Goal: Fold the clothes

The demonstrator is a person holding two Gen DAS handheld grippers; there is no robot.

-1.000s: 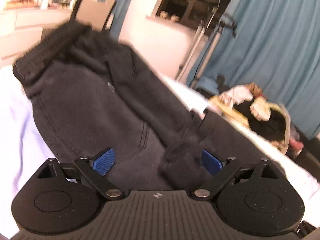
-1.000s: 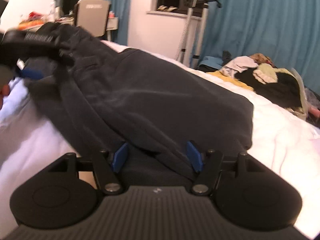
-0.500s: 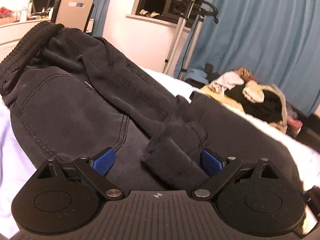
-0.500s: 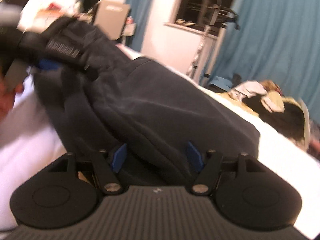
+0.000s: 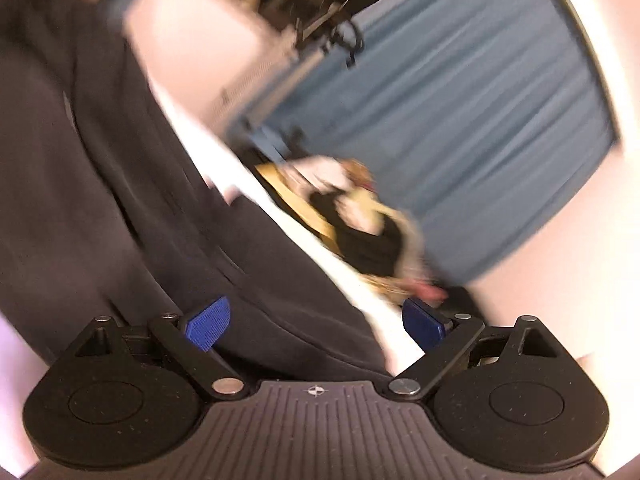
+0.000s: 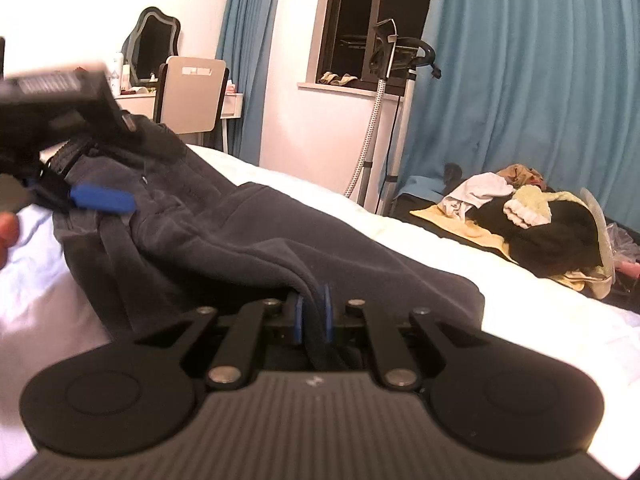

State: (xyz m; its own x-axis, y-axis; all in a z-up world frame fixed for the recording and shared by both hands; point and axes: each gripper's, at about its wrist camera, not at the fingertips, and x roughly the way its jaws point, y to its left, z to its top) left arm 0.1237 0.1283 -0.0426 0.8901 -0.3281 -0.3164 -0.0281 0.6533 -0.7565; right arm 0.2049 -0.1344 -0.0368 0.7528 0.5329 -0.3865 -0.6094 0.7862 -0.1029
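Observation:
Dark grey trousers [image 6: 256, 236] lie on a white bed [image 6: 540, 312], the waistband toward the far left. My right gripper [image 6: 312, 318] is shut on a fold of the trousers' near edge. My left gripper [image 5: 316, 320] is open, with the trousers [image 5: 80, 200] lying between and beyond its blue pads; the view is blurred and tilted. The left gripper also shows in the right wrist view [image 6: 80, 196], above the waistband end, one blue pad [image 6: 104, 199] clear of the cloth.
A heap of unfolded clothes [image 6: 532, 220] lies at the bed's far right. Blue curtains [image 6: 520, 80], a garment steamer stand [image 6: 384, 112], a chair [image 6: 192, 92] and a dressing table with mirror stand beyond the bed.
My right gripper has closed on the trousers' fold. My left gripper has swung and tilted, its view now blurred, and the cloth bunch between its pads is gone.

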